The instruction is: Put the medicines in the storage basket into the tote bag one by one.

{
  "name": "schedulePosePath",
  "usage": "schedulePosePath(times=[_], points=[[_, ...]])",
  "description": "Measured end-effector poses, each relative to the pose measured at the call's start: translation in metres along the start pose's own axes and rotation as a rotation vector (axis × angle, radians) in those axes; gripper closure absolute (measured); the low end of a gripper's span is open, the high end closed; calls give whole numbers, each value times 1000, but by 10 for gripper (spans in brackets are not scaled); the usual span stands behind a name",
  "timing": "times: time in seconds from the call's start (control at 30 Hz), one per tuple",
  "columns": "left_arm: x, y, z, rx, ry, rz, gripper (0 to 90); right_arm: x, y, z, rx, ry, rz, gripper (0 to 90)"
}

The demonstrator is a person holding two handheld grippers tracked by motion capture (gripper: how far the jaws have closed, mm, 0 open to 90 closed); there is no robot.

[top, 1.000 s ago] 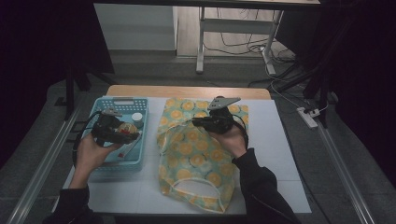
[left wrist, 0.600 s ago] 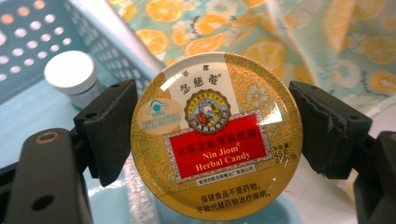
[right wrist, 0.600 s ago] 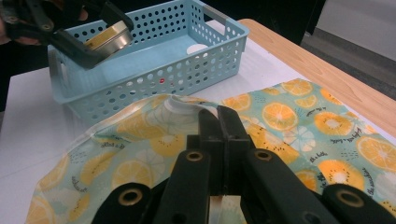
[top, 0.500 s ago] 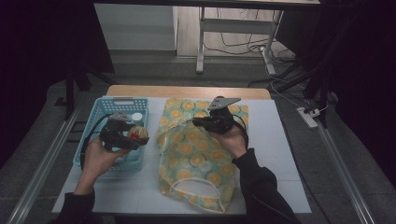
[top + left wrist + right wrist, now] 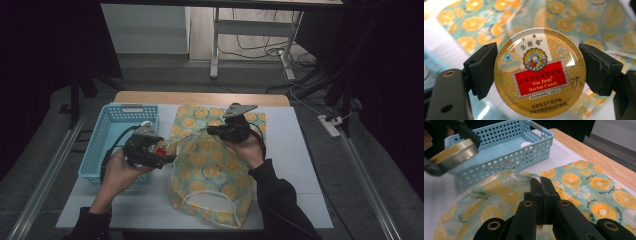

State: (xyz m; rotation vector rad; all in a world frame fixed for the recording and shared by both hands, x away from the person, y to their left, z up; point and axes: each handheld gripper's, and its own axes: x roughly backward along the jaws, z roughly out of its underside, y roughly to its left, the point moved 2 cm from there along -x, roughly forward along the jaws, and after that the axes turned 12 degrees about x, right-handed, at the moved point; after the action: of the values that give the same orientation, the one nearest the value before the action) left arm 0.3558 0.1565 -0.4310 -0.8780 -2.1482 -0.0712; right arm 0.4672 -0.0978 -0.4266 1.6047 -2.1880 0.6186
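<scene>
Lab: dark curtains, rails [image 5: 45, 165], floor cables [image 5: 260, 47]

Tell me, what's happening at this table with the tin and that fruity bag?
A person works with a hand-held gripper in each hand. The left gripper clamps a round herbal candy tin and holds it between the blue basket and the orange-print cloth bag. The right gripper is shut on the bag's edge, lifting it. The tin is not in the bag yet.

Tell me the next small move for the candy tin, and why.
Probably carry the candy tin on to the mouth of the fruit-print bag and lower it in: the left tool grips it beside the bag, clear of the blue basket, while the right tool pinches the bag's edge up.
</scene>
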Motion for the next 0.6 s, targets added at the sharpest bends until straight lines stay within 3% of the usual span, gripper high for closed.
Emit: schedulePosePath(times=[0.27, 0.6], points=[[-22, -22, -10, -46, 31, 55, 203, 0, -1, 0, -4, -6, 3, 900], [-46, -34, -16, -81, 59, 76, 203, -1, -3, 2, -14, -5, 6, 900]])
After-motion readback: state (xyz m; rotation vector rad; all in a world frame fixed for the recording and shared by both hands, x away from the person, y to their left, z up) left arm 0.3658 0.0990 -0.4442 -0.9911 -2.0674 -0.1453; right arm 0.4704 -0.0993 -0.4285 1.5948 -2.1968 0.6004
